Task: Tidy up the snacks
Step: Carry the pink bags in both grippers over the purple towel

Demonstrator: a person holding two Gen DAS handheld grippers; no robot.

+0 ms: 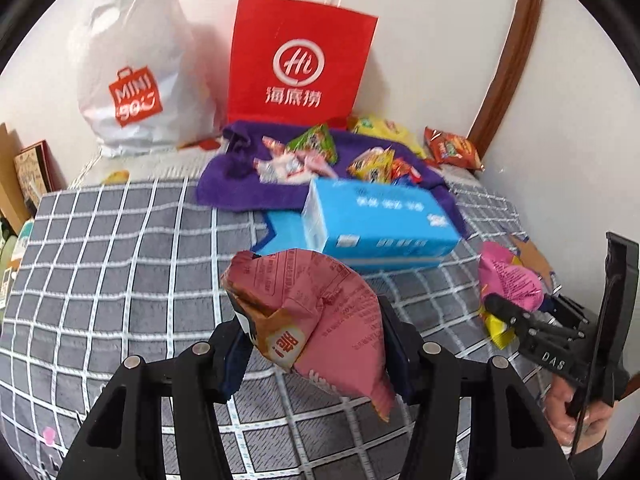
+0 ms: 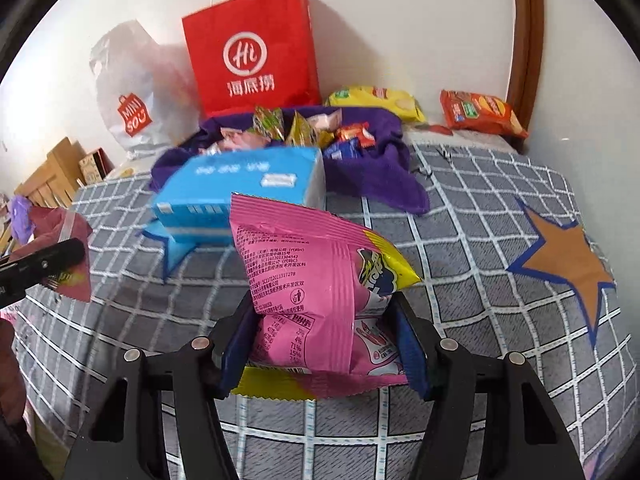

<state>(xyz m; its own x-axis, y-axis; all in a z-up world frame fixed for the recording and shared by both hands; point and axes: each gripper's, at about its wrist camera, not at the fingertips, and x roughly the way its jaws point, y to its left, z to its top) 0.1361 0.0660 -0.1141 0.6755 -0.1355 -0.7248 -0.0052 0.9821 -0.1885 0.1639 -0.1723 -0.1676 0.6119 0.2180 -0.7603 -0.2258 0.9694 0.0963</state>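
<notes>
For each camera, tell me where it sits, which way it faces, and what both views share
Left wrist: on the left gripper, facing the wall across the bed; holds a dusty-pink snack bag; right gripper and a hand show.
Right wrist: on the right gripper, same way; holds a bright pink snack bag.
Shared: red paper bag, blue box, purple towel.

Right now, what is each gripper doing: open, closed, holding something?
Left gripper: jaws closed on a dusty-pink snack bag.
Right gripper: jaws closed on a bright pink and yellow snack bag.

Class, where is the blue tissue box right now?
The blue tissue box lies mid-bed on the checked cover, just in front of the purple towel, beyond both held snack bags.
</notes>
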